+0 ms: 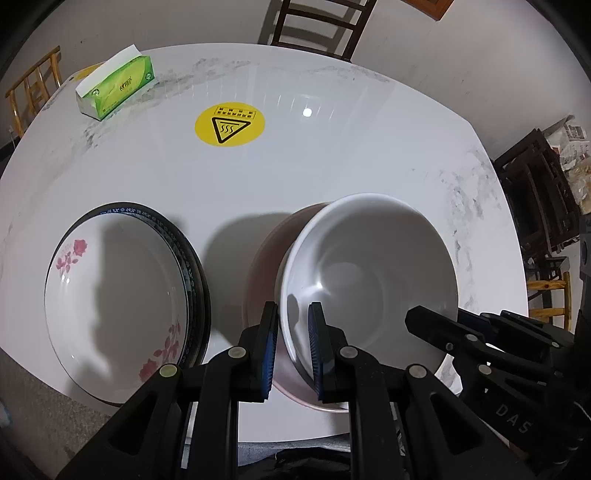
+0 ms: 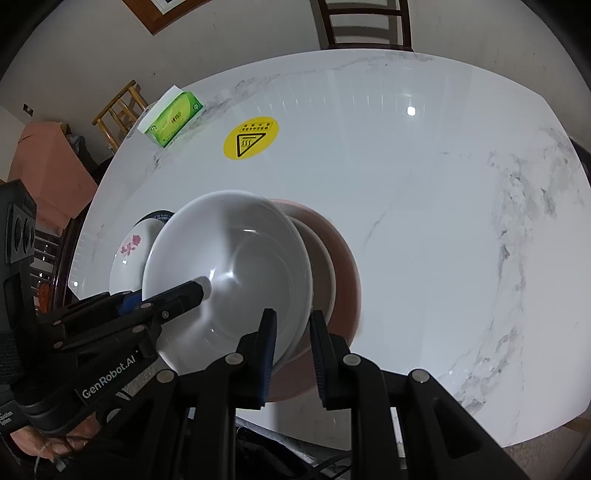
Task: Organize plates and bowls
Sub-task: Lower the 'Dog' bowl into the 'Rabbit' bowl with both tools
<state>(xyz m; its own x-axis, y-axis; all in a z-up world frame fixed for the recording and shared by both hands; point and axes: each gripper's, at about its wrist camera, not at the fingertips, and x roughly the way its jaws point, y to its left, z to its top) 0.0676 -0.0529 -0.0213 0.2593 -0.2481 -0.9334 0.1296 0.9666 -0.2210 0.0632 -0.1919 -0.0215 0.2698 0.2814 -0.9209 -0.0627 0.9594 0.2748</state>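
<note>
A plain white bowl [image 1: 369,273] is tilted over a pinkish-brown bowl [image 1: 262,266] near the table's front edge. My left gripper [image 1: 293,350] is shut on the white bowl's left rim. My right gripper [image 2: 293,354] is shut on the white bowl's [image 2: 236,266] right rim, above the pink bowl [image 2: 343,266]. A white plate with pink flowers [image 1: 118,295] lies on a blue-rimmed plate [image 1: 188,258] to the left. It also shows in the right wrist view [image 2: 127,258]. Each gripper shows in the other's view.
A white marble table [image 1: 332,166] carries a yellow heat-warning sticker [image 1: 229,123] at its middle and a green tissue box [image 1: 114,86] at the far left. Wooden chairs [image 1: 317,26] stand around the table. Dark furniture [image 1: 539,192] stands at the right.
</note>
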